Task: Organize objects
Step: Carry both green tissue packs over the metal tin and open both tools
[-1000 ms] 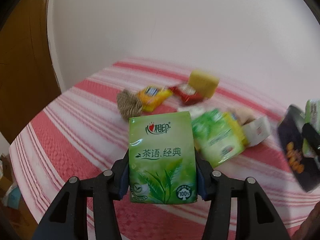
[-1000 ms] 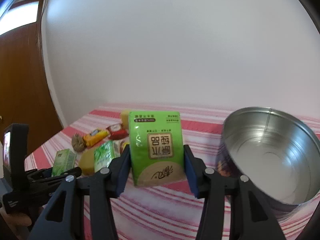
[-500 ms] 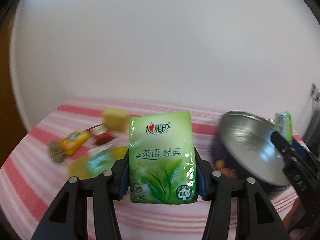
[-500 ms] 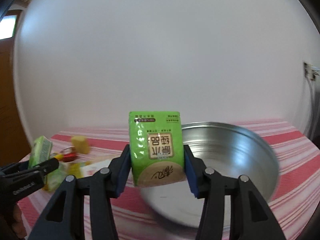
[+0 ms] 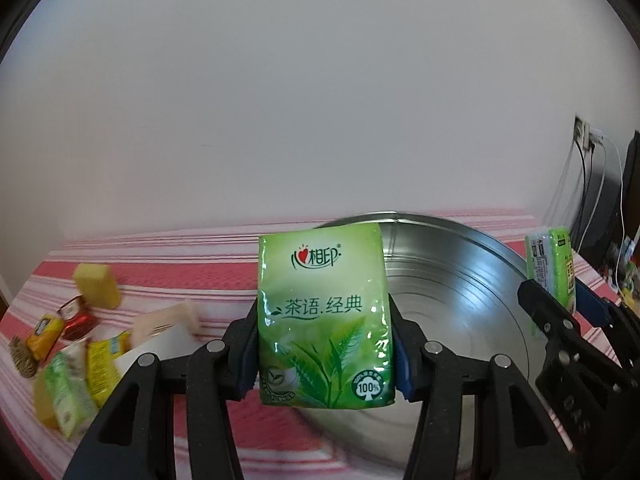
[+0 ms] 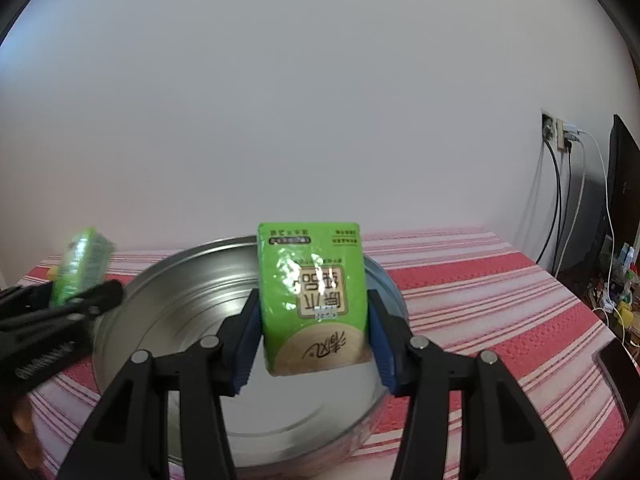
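A green tea-leaf tissue pack [image 5: 324,316] and an upside-down green-and-beige tissue pack [image 6: 314,298] are held upright over the steel basin [image 6: 168,304].

A red-and-white striped table [image 6: 500,280] carries a metal basin [image 6: 168,312] and scattered packets [image 5: 72,364].

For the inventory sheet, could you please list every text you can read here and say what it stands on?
"心相印", "茶语.经典", "100%": tissue pack in the left tongs.
"原木纯品", upside down: tissue pack in the right tongs; its small print is too small to read.
Packets on the striped cloth: too blurred to read.
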The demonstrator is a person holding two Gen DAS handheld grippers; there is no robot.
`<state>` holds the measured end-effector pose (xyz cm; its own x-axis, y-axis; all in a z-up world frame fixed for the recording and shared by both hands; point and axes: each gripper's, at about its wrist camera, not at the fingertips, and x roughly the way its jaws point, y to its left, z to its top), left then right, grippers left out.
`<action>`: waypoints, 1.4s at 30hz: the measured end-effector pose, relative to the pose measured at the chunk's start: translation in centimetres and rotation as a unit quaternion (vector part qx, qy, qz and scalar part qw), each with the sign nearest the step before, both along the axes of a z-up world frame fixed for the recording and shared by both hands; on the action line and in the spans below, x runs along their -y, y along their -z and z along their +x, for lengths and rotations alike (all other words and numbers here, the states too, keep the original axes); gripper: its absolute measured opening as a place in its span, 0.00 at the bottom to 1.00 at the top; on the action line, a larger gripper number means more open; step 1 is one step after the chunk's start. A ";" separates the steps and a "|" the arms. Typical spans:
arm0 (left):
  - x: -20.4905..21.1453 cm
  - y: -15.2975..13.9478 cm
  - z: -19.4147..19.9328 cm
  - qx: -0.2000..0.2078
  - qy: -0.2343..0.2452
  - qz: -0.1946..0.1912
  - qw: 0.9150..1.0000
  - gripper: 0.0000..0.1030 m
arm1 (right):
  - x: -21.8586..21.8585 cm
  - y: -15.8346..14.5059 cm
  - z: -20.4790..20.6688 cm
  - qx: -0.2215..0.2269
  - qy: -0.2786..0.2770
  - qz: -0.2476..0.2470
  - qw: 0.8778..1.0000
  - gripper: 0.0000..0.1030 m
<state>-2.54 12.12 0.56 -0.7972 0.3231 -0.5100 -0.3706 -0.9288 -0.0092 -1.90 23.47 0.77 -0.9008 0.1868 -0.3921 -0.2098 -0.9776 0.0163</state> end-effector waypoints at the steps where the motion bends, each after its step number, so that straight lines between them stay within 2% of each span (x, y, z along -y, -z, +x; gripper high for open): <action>1: -0.4 0.2 -0.3 0.000 0.002 -0.002 1.000 0.53 | 0.1 -0.1 0.1 0.001 0.000 0.000 1.000 0.49; 7: -0.9 1.5 -1.2 0.010 0.005 -0.008 1.000 0.53 | 0.5 0.3 -0.2 0.015 -0.006 0.015 1.000 0.49; 10: -1.1 1.9 -1.2 0.009 0.008 -0.016 1.000 0.54 | 0.1 0.4 -0.2 0.019 -0.004 0.008 1.000 0.49; 15: -1.6 1.8 -0.7 0.003 0.014 -0.021 1.000 0.54 | -1.0 0.7 -0.5 0.027 0.000 -0.007 1.000 0.49; 30: -2.0 2.1 0.5 -0.018 0.022 -0.041 0.999 0.54 | -1.1 0.7 -0.1 0.027 0.007 -0.004 1.000 0.49; 42: -1.4 2.4 0.5 -0.001 0.028 -0.037 0.999 0.54 | -0.8 0.5 0.3 0.026 0.013 0.000 1.000 0.52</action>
